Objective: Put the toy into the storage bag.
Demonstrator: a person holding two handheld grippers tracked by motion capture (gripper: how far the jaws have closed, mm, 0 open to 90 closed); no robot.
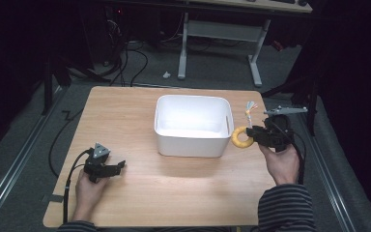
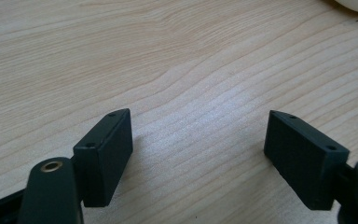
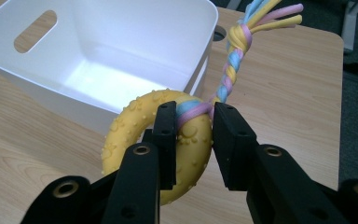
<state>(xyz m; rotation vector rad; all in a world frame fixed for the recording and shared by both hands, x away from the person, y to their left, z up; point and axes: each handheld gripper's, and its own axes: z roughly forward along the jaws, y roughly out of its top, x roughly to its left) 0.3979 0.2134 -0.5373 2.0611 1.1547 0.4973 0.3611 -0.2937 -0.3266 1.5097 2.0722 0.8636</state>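
Note:
A yellow knobbly ring toy (image 3: 135,128) with a braided pastel rope (image 3: 235,60) is clamped in my right gripper (image 3: 193,123), whose pads press on the ring where the rope is tied. In the high view the ring (image 1: 240,137) hangs just right of the white bin (image 1: 193,145), held by the right gripper (image 1: 255,135) a little above the table. My left gripper (image 1: 117,166) rests on the table at the front left, and its jaws stand wide apart in the left gripper view (image 2: 198,154) with bare wood between them.
The white plastic bin (image 3: 37,60) with handle cut-outs stands mid-table and holds nothing that I can see. The wooden table (image 1: 125,111) ends close to the right hand. Desk legs and cables lie on the floor beyond the far edge.

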